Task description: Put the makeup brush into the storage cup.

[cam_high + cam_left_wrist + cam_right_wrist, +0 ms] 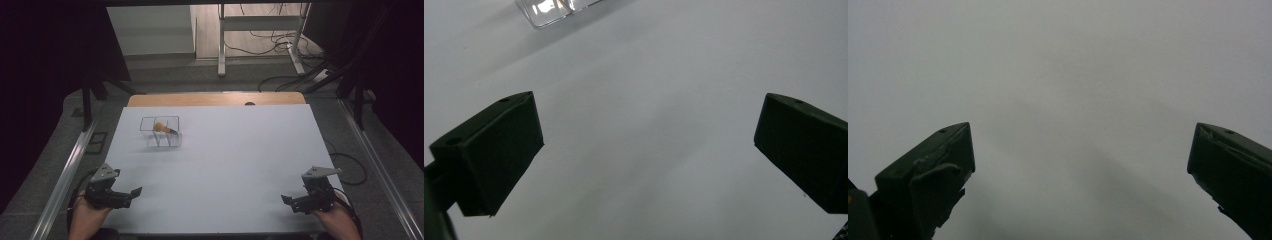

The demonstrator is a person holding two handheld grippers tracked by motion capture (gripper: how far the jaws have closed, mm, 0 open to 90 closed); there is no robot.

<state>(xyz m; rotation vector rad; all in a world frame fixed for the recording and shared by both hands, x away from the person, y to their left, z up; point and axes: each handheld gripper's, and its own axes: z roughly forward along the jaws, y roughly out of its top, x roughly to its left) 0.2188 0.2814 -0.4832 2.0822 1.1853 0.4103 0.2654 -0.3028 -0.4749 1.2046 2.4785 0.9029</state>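
A clear plastic box (pixel 161 132) stands on the white table (pixel 225 165) at the far left, and an orange object with a dark end (pixel 163 128) lies inside it. My left gripper (pixel 134 194) rests near the front left corner, open, nothing between its jaws. In the left gripper view the jaws stand wide apart around my left gripper (pixel 649 140), and a corner of the clear box (pixel 554 9) shows at the top. My right gripper (pixel 286 201) sits near the front right corner, open and empty; the right gripper view shows my right gripper (pixel 1080 165) over bare white table.
A wooden strip (pixel 215 99) runs along the table's far edge. Metal rails (pixel 65 170) flank both sides. Beyond the table stand a desk frame (pixel 260 35) and loose cables (pixel 280 45) on the floor. Wide bare tabletop lies between the grippers and the box.
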